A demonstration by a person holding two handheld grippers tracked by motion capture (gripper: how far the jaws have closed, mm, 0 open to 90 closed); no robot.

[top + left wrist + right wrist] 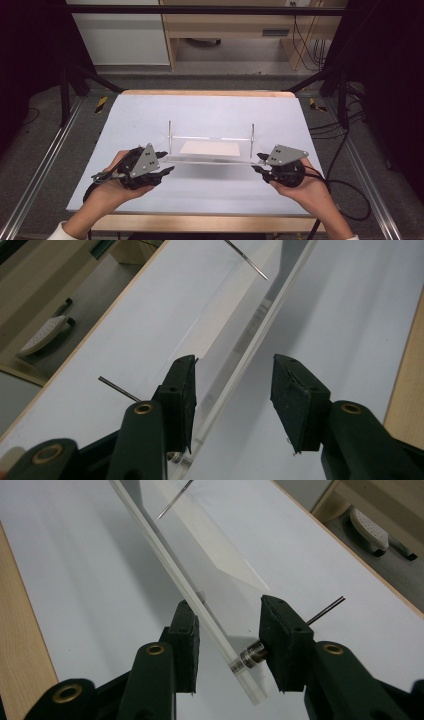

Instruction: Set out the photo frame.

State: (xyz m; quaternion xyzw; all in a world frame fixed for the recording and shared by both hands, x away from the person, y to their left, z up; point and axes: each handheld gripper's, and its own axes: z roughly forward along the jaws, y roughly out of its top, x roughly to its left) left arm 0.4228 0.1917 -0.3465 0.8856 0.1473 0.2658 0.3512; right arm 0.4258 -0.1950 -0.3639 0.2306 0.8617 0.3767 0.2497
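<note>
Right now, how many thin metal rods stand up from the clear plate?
2. The left rod rises near the left gripper; the right rod rises near the right gripper. The clear plate could hide others.

Clear stand (210,157) on table (150,115), btwn left claw (167,164) & right claw (257,164).

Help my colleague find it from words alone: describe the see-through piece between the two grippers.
On the white table, near its front edge, lies a clear acrylic plate spanning left gripper to right gripper. Thin metal rods rise from it, and it is transparent.
</note>
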